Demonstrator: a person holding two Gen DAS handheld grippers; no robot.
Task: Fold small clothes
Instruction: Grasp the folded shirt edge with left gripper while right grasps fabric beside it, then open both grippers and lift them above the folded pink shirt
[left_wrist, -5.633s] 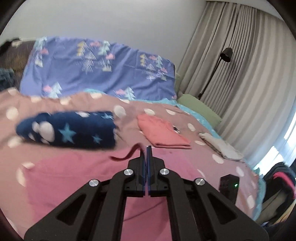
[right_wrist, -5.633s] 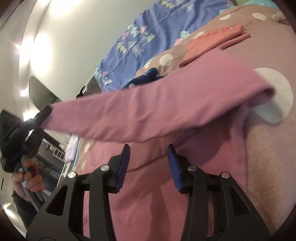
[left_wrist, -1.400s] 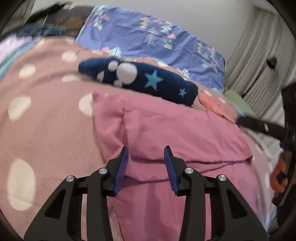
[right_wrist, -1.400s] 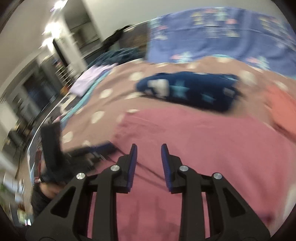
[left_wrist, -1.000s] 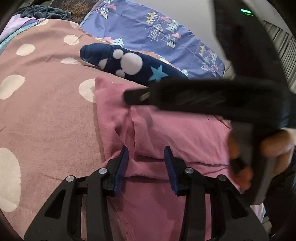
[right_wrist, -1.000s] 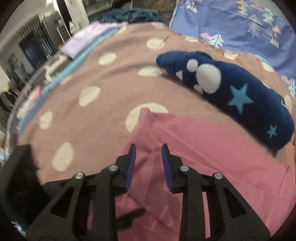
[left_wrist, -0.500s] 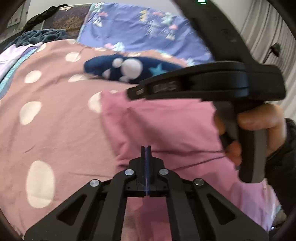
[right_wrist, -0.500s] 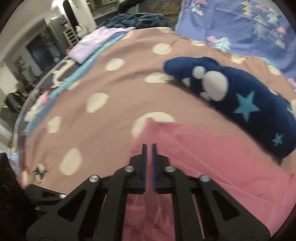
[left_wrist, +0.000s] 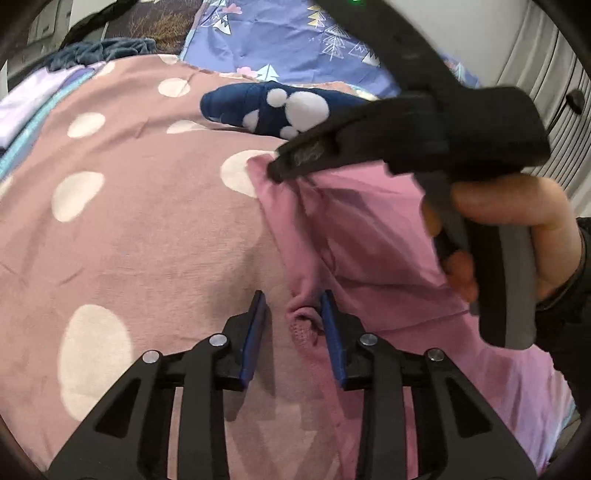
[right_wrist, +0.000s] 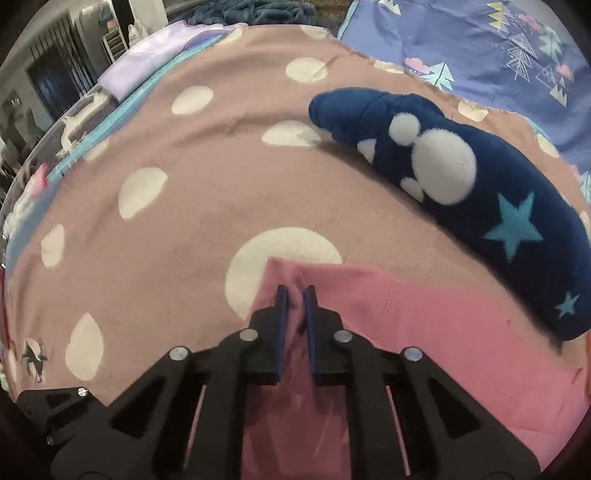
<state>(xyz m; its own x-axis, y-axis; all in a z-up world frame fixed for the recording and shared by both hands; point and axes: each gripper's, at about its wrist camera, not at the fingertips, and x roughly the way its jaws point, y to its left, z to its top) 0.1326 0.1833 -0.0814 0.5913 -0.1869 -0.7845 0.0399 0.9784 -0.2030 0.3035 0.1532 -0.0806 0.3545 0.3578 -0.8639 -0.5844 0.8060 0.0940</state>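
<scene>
A pink garment (left_wrist: 369, 229) lies flat on the dotted bedspread (left_wrist: 147, 221), its top left corner over a white dot. My left gripper (left_wrist: 293, 314) straddles a bunched cuff at the garment's left edge; its jaws are opening and the pads do not press the cloth. The right gripper (right_wrist: 295, 306) sits on the garment's (right_wrist: 443, 332) far corner with a raised fold filling its narrow gap, the jaws starting to open. From the left wrist, a hand (left_wrist: 517, 221) holds that right gripper (left_wrist: 275, 173) across the garment.
A rolled navy fleece (right_wrist: 461, 192) with white paw marks and stars lies just behind the garment. A blue pillow (right_wrist: 480, 44) with tree prints is at the head of the bed. A lilac folded cloth (right_wrist: 147, 59) rests at the far left edge.
My left jaws went from shut to apart, leaving the pink cuff bunched between them. The right gripper shifted onto the garment's corner and its gap widened slightly.
</scene>
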